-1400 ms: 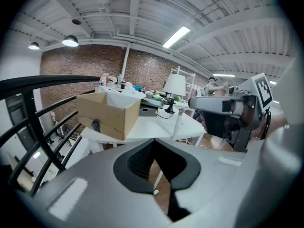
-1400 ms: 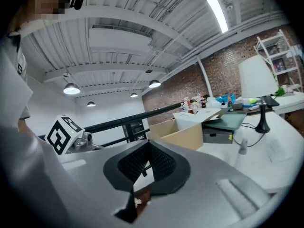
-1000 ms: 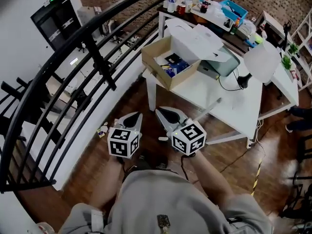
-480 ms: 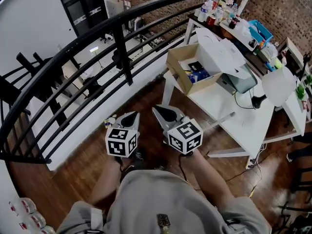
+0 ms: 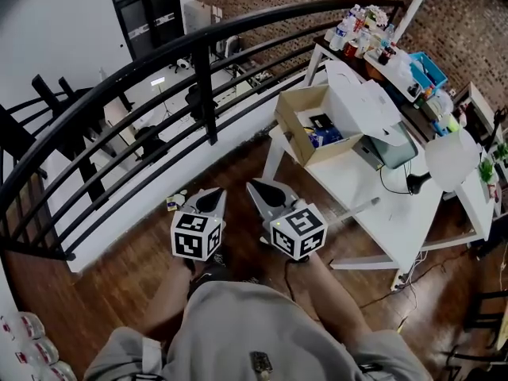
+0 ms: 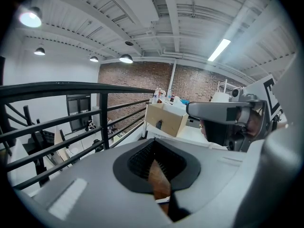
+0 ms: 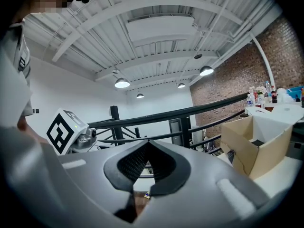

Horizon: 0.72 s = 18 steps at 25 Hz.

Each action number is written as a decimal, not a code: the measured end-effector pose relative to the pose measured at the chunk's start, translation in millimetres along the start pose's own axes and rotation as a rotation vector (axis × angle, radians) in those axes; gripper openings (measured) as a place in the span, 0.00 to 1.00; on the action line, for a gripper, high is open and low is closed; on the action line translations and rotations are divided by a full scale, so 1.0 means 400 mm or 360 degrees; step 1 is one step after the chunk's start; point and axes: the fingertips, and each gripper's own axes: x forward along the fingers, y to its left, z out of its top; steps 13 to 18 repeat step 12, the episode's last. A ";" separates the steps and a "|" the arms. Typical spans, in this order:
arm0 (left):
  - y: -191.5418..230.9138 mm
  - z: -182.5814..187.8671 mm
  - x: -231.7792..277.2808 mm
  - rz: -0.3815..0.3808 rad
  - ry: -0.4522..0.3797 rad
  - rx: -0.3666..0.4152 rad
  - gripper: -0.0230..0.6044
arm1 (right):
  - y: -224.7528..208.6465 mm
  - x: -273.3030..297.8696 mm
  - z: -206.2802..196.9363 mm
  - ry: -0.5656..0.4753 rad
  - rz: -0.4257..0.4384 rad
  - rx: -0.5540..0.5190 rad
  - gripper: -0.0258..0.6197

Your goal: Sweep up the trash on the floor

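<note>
The trash lies at the edge of the wooden floor, tight against the foot of the low white wall under the black railing. In the head view it sits just beside the tip of the left gripper and well apart from the nearest leg of the white desk. It is a small, pale clump with yellowish and dark flecks, perhaps a crumpled wrapper, but too small to name. It looks light enough to skitter if struck hard. Both the left gripper and the right gripper are held side by side in front of the person. Each has its jaws pressed together on nothing, with only floorboards showing through the gaps. No broom or dustpan shows in any view, so I cannot tell what step is in hand, only that this piece is on the floor. To sweep it well, I judge the stroke should run along the wall and then draw the piece out onto the open boards. Pushing it into the corner of floor and wall would wedge it there. Short, low strokes would keep it together, and the sweep should stay clear of the desk's legs.
</note>
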 end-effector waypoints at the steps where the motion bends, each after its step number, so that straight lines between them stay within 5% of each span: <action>1: -0.002 0.000 0.000 -0.0002 -0.0002 0.0000 0.05 | -0.001 -0.001 0.001 -0.0001 -0.0001 -0.0002 0.04; 18: -0.020 -0.007 0.003 -0.0018 -0.0003 0.0027 0.05 | -0.003 -0.017 0.000 -0.0008 -0.0015 0.0001 0.04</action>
